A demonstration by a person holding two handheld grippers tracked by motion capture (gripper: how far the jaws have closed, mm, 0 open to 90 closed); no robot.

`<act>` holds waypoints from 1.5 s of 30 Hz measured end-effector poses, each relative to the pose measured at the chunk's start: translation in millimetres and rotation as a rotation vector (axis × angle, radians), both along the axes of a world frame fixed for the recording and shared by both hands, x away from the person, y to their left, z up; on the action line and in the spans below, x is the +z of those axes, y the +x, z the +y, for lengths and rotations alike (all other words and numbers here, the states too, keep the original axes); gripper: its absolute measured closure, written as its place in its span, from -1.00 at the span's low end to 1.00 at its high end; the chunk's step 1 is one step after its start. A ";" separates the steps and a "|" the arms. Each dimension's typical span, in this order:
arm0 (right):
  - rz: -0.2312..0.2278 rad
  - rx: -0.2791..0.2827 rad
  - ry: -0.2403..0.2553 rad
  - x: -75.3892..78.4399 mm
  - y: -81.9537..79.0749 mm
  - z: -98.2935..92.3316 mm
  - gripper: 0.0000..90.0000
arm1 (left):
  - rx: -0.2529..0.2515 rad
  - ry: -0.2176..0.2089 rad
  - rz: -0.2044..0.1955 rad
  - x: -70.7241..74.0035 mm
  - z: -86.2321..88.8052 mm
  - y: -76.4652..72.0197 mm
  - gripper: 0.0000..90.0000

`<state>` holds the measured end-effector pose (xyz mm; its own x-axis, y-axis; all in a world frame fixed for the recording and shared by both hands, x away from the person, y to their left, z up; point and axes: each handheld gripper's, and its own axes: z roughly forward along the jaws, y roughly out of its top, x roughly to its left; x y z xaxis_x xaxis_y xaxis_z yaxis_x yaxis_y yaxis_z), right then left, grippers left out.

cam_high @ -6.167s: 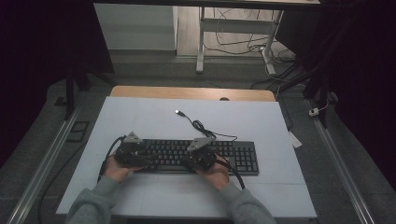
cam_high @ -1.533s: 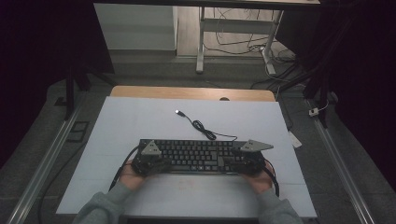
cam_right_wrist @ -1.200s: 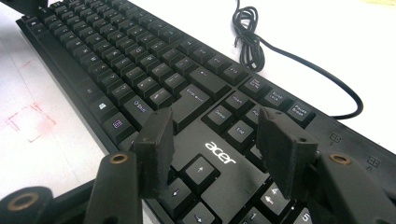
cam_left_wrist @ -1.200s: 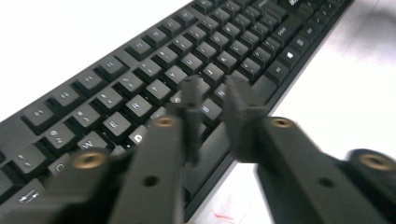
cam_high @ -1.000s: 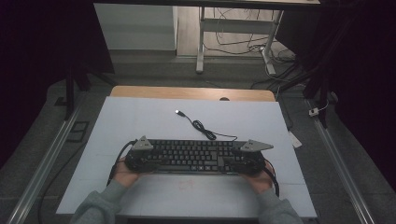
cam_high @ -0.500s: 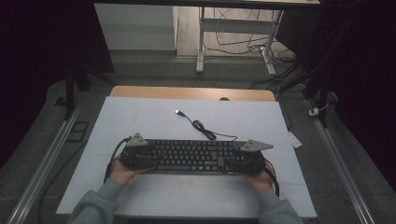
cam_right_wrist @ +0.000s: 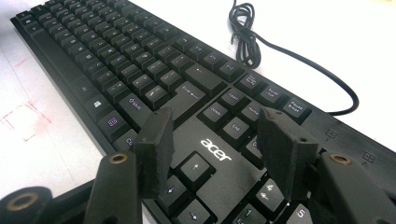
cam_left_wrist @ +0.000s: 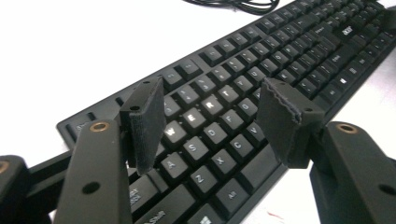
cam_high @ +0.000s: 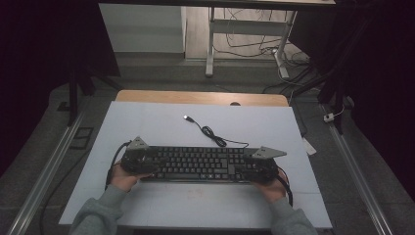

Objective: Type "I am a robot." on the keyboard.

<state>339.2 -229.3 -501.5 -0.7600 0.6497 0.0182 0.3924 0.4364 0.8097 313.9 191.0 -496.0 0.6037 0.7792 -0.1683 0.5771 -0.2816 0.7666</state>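
A black keyboard (cam_high: 195,164) lies across the near part of the white table top (cam_high: 161,127). Its cable (cam_high: 215,137) curls away to a USB plug (cam_high: 187,117). My left gripper (cam_high: 148,164) hovers over the keyboard's left end. In the left gripper view the left gripper (cam_left_wrist: 210,100) has its pads apart above the letter keys (cam_left_wrist: 205,116); its jaws have just been opening and nothing is pinched between them. At the right end my right gripper (cam_high: 245,169) stands open. In the right gripper view the right gripper (cam_right_wrist: 215,128) is above the arrow keys (cam_right_wrist: 194,168), pressing on nothing.
The coiled cable (cam_right_wrist: 247,42) lies just behind the keyboard (cam_right_wrist: 140,70). A faint red square mark (cam_right_wrist: 25,121) is on the table in front of it. A wooden strip (cam_high: 200,97) edges the table's far side, and metal rails (cam_high: 44,176) run along both sides.
The left gripper has slid a little to the left along the keyboard, to its left end. The right gripper has stayed at the right end. The keyboard has not shifted.
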 end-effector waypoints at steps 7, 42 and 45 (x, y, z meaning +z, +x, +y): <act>0.004 0.001 -0.004 -1.1 0.3 0.6 0.04 | 0.028 0.002 0.010 -3.0 7.6 3.7 -0.07; 0.013 -0.004 -0.026 -4.9 1.5 1.5 0.04 | -0.055 0.133 0.066 -21.2 5.9 4.9 0.97; 0.013 -0.003 -0.028 -4.9 1.6 1.5 0.03 | -0.055 0.140 0.068 -22.2 5.2 4.8 0.97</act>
